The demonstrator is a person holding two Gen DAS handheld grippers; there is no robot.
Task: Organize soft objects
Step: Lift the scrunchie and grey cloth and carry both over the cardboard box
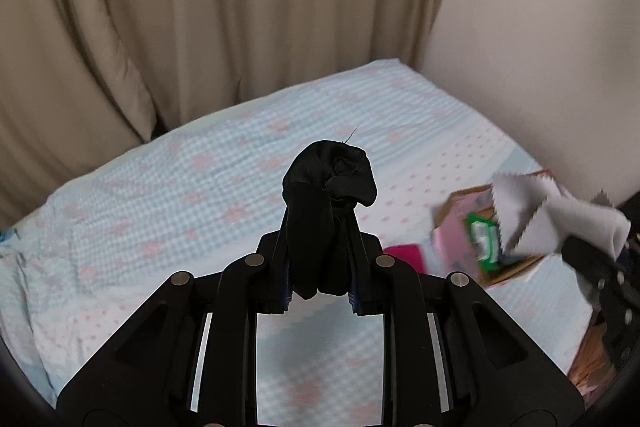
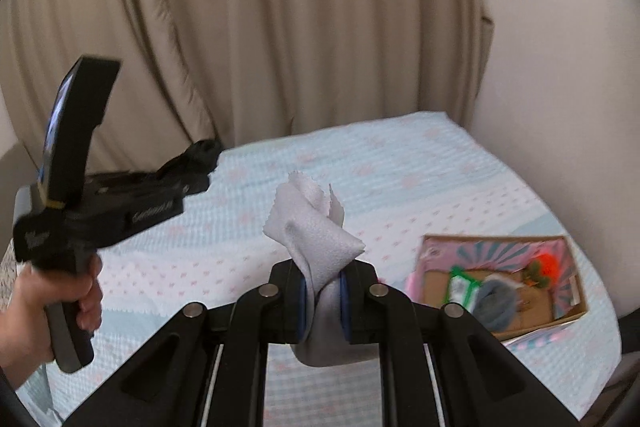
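My left gripper [image 1: 320,267] is shut on a bunched black cloth [image 1: 330,183] and holds it above the bed. It also shows in the right wrist view [image 2: 188,167] at the left, held by a hand. My right gripper [image 2: 323,291] is shut on a crumpled light grey cloth [image 2: 316,227] with zigzag edges, held above the bed. That grey cloth also shows in the left wrist view [image 1: 556,215] at the right. An open cardboard box [image 2: 576,315] lies on the bed to the right, with a green-white packet [image 2: 460,287], a grey item [image 2: 496,301] and an orange item [image 2: 546,263] inside.
The bed [image 2: 400,167] has a light blue sheet with pink marks. A beige curtain [image 2: 280,27] hangs behind it and a pale wall [image 2: 560,67] stands at the right. A magenta item [image 1: 404,255] lies by the box in the left wrist view.
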